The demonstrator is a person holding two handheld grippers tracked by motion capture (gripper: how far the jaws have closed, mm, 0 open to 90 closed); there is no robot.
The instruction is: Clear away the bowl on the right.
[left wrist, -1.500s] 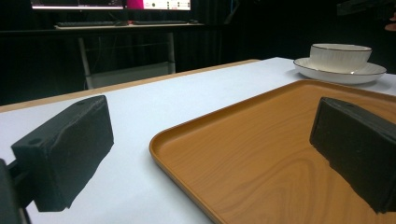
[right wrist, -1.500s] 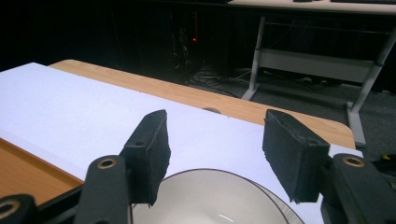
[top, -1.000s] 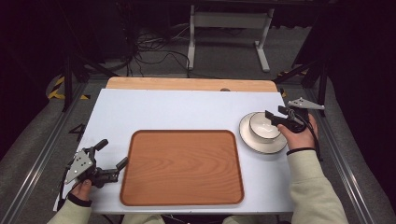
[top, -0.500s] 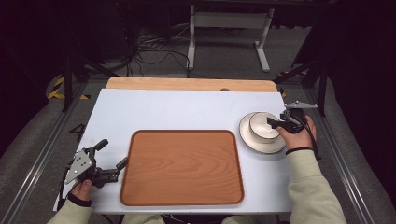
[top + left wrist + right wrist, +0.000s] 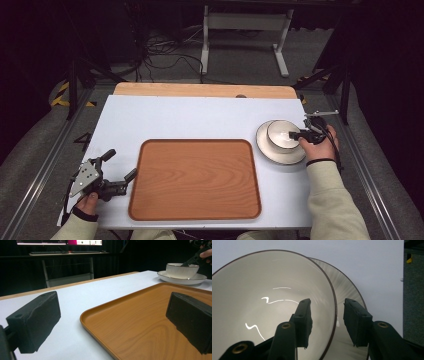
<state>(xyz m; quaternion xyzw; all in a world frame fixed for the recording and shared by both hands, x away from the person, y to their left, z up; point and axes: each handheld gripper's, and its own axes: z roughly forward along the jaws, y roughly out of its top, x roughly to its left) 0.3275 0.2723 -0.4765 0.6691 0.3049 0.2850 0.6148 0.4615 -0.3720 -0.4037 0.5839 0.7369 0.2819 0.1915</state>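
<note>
Right gripper view: the right gripper [image 5: 327, 322] straddles the near wall of a cream ceramic bowl with a thin dark rim [image 5: 272, 305], one black jaw inside the bowl, the other outside over the matching cream saucer [image 5: 348, 291] beneath it. The jaws have just been closing, with the rim between them; a sliver of gap still shows on each side, so the pads do not yet clamp the wall. In the high view the bowl [image 5: 281, 134] sits on its saucer [image 5: 275, 152] at the right side of the white table [image 5: 190, 120], just right of the brown wooden tray [image 5: 195, 180]. The right gripper [image 5: 295, 135] meets it from the right. The left gripper [image 5: 120, 170], jaws wide and empty, rests well apart at the tray's left edge.
</note>
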